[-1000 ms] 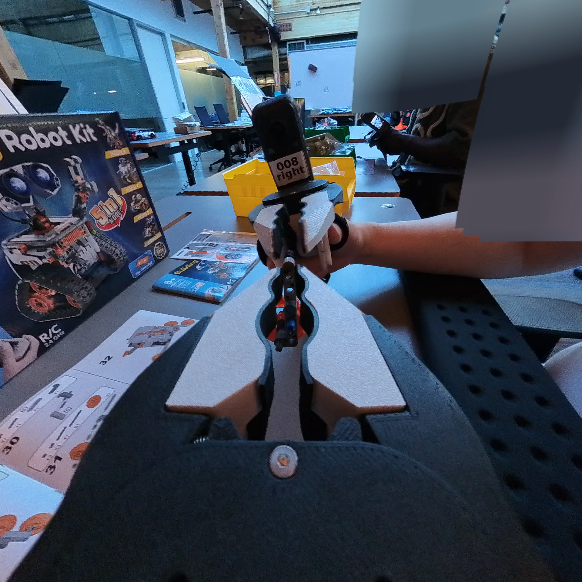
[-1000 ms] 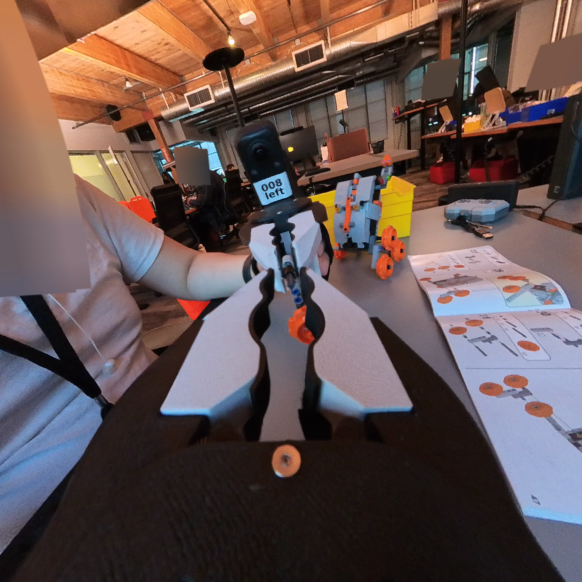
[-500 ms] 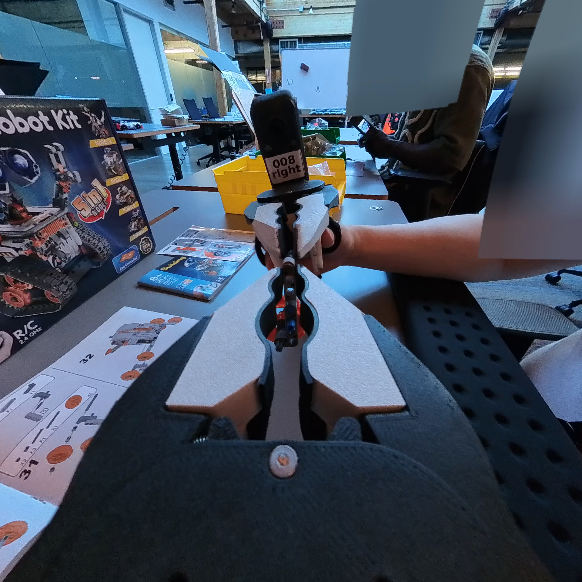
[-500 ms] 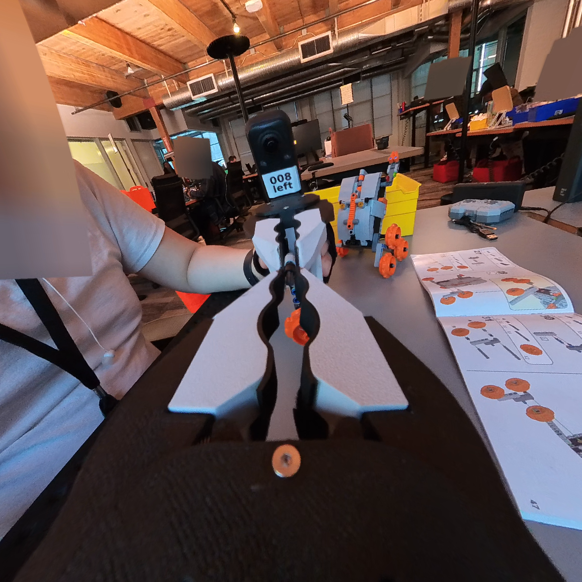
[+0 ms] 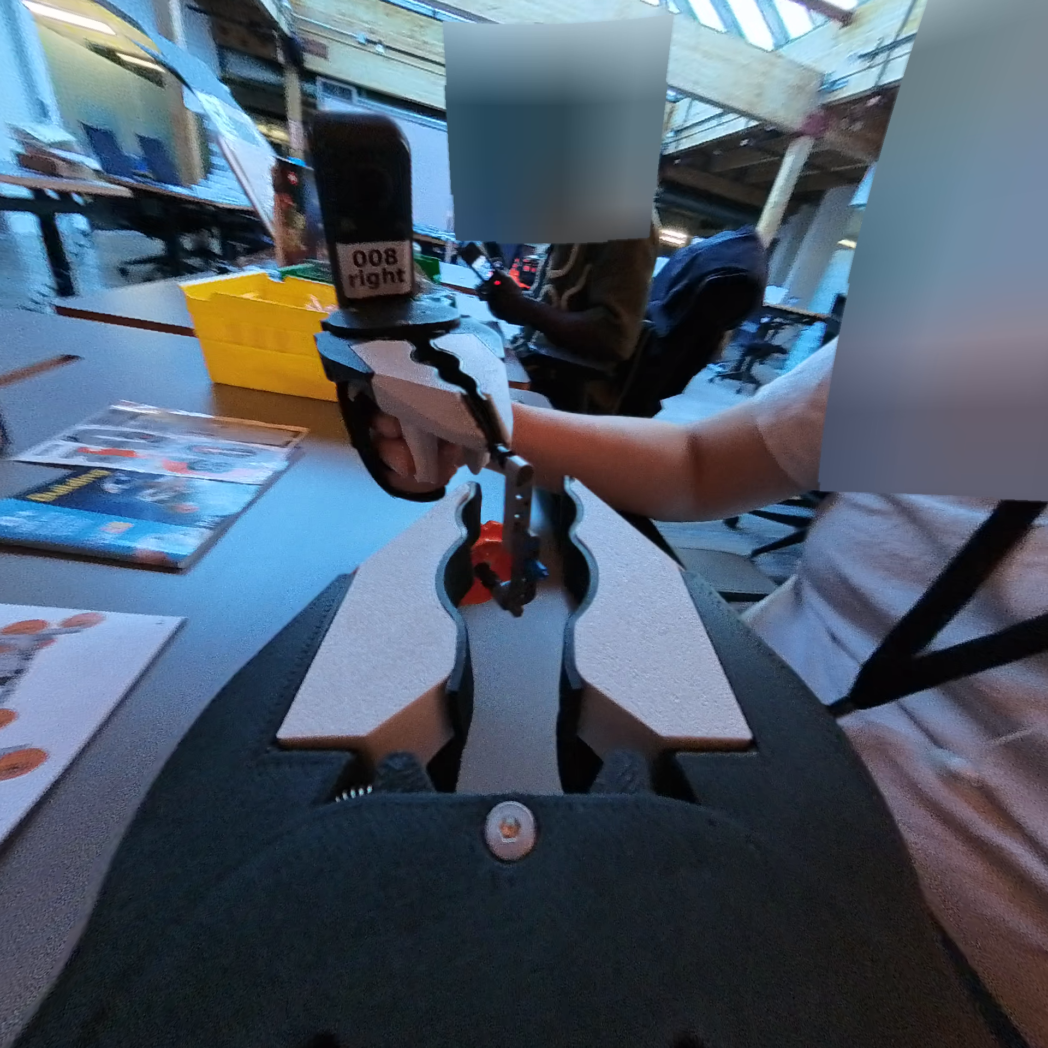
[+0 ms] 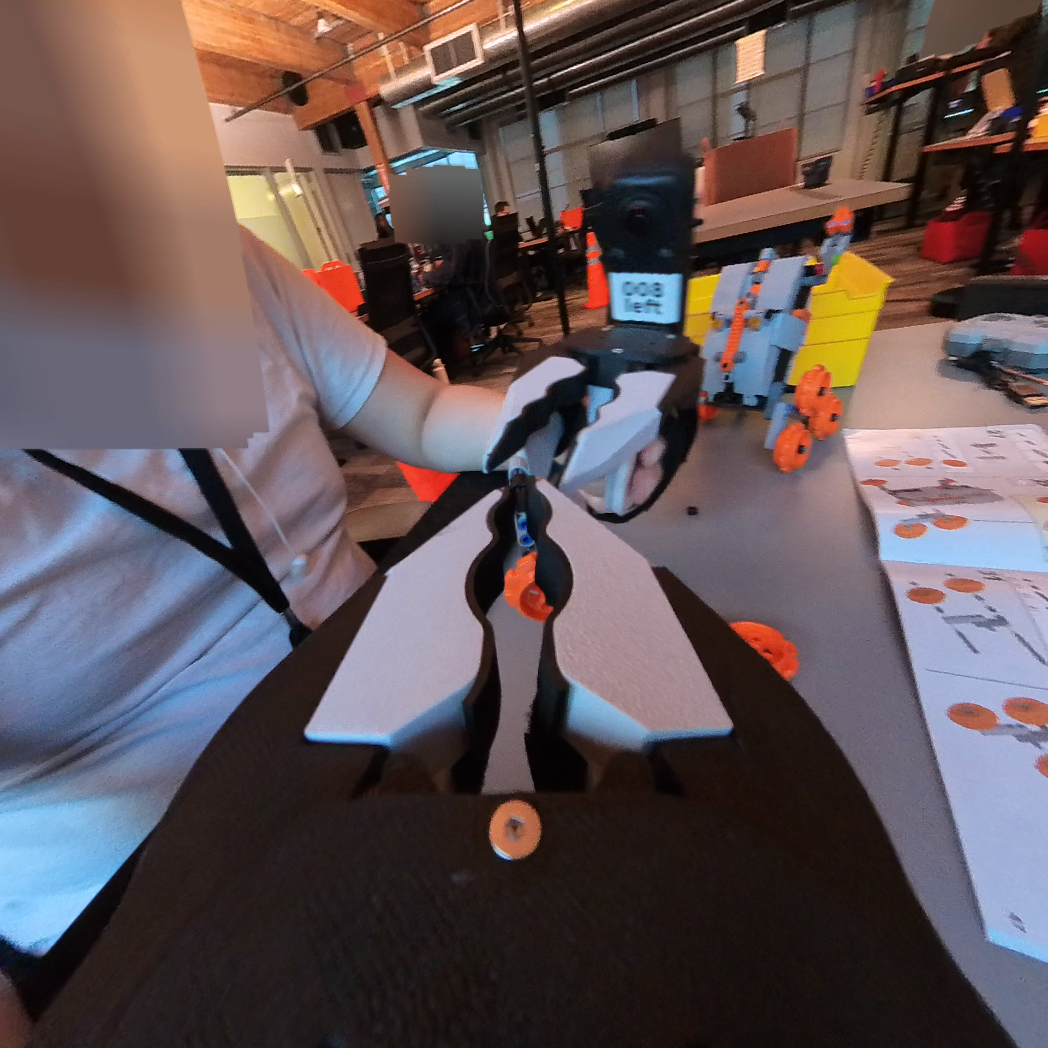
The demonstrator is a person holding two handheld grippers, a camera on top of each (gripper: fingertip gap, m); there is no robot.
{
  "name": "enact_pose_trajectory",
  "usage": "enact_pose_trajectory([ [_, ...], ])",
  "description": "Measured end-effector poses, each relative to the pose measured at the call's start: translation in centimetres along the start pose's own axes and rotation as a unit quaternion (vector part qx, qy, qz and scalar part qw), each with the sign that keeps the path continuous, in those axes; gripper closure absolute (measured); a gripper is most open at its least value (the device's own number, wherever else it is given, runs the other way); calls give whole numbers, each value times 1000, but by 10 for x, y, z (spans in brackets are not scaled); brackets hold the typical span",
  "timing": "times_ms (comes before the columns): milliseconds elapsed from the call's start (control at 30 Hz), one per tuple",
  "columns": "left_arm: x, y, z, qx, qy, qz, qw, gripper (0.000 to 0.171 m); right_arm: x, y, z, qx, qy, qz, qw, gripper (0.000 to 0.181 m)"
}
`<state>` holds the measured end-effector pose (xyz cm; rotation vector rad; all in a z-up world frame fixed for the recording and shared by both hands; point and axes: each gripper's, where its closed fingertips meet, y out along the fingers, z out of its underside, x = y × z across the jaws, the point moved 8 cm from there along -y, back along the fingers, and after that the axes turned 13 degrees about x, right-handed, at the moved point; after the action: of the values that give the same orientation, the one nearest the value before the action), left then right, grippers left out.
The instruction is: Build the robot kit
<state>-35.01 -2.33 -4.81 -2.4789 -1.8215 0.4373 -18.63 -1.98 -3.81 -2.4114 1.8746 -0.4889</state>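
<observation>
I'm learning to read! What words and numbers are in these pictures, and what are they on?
I can't copy writing out; here is where it sits.
White sticker on a black camera, left wrist view: clear print.
Second white sticker, right wrist view: blurred.
Booklets on the table: blurred.
Instruction pages: too blurred.

Each camera sat just behind its own fingers and looked forward along them, close above the grey worktop point(image 5: 295, 533). The left wrist view faced the right gripper point(image 5: 492, 453) head-on, with a yellow bin point(image 5: 255, 334) beyond it. The right wrist view faced the opposite way, onto the left gripper point(image 6: 539, 470) and a toy robot model point(image 6: 760, 340). Both views shared the beam-and-wheel piece point(image 5: 513, 558) between the fingertips, seen at very near range, and the worktop.
</observation>
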Motion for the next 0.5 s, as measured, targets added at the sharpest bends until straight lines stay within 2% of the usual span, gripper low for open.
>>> enact_pose_trajectory([
  [267,-11,8,4,-2,-61,155,986,157,13,19,0,16,-12,-82,996,179],
  [367,-16,14,6,15,-78,190,979,156,15,23,0,17,-13,-100,995,180],
  [500,-21,16,5,-2,-91,240,967,162,20,26,-3,2,-20,-131,991,179],
])
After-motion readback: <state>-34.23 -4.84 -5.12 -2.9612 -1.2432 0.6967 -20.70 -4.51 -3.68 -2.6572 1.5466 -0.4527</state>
